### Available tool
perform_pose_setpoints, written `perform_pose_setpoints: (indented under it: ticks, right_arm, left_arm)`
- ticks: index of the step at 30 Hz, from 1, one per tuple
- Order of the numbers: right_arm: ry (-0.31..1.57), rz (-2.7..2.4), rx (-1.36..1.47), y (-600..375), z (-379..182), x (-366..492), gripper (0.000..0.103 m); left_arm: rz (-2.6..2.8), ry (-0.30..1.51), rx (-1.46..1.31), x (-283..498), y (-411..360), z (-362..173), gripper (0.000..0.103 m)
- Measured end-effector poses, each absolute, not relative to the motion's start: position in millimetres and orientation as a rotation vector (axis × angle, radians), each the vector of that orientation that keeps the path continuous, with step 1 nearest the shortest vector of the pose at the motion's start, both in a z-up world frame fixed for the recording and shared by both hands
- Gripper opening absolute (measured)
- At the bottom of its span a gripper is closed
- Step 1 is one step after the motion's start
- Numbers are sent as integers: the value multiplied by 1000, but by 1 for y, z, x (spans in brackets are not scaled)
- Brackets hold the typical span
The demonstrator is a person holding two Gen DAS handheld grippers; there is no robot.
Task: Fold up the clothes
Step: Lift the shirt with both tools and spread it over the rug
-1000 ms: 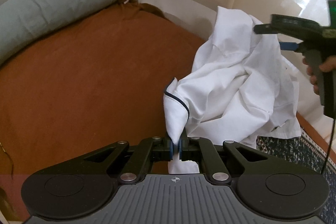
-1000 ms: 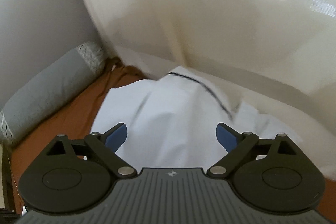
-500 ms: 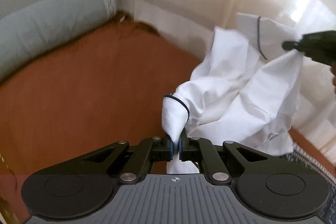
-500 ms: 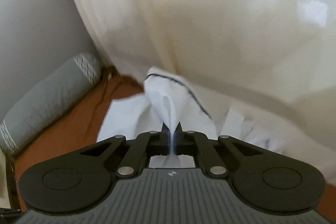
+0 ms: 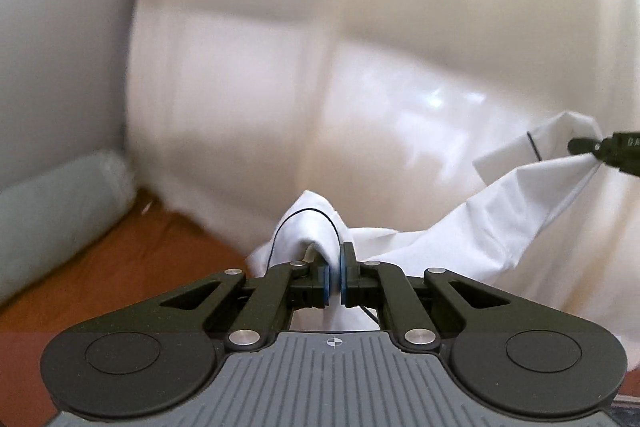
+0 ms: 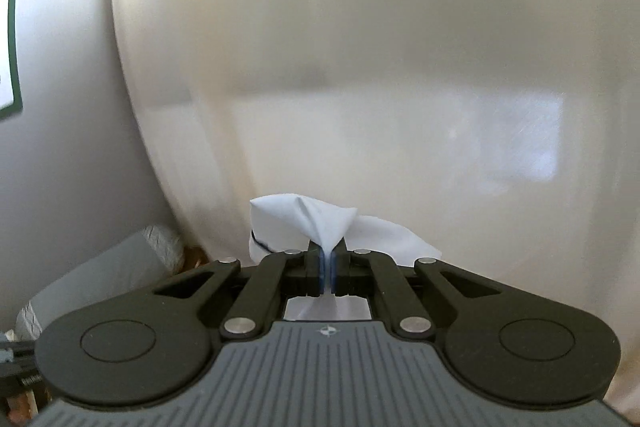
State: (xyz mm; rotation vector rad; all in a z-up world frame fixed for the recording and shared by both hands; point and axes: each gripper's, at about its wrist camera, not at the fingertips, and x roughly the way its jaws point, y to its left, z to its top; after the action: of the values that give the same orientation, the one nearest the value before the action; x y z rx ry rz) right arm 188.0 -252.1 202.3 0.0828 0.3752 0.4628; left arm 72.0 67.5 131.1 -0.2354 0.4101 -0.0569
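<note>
White cotton, one garment (image 5: 472,231): your left gripper (image 5: 335,277) pinches a dark-piped edge close in, your right gripper (image 6: 329,273) pinches another bunch, so the cloth hangs between both above the brown bedcover (image 5: 132,259). Beyond lie one grey bolster (image 5: 52,211) and a cream curtain (image 5: 320,67).

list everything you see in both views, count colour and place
shirt: 1, white with dark trim, held up between both grippers
bolster: 1, grey-green, far left against the wall
bed cover: 1, brown, lower left beneath the shirt
curtain: 1, cream, behind everything
frame: 1, dark green edge, wall at upper left
left hand-held gripper: 1, black, blue pads, shut on shirt
right hand-held gripper: 1, black, blue pads, shut on shirt
</note>
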Motion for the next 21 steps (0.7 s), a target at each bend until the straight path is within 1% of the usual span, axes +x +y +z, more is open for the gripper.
perform_pose_setpoints:
  ticks: [7, 10, 13, 15, 18, 21]
  right_arm:
    - [262, 410, 17, -313, 281, 118, 3]
    - [224, 384, -4, -349, 309, 80, 3]
    - [198, 351, -31, -387, 327, 41, 3]
    - [196, 319, -44, -412, 332, 16, 3]
    - [236, 245, -45, -459, 322, -14, 3]
    - [325, 155, -17, -491, 283, -31, 3]
  left_arm:
    - [-217, 316, -210, 42, 18, 208, 0]
    - [-304, 289, -201, 21, -3, 233, 0]
    - [-423, 309, -207, 0, -30, 244, 0]
    - [-516, 349, -215, -11, -51, 241, 0]
    - [-663, 452, -214, -18, -89, 221, 0]
    - [-755, 572, -170, -22, -138, 182, 0]
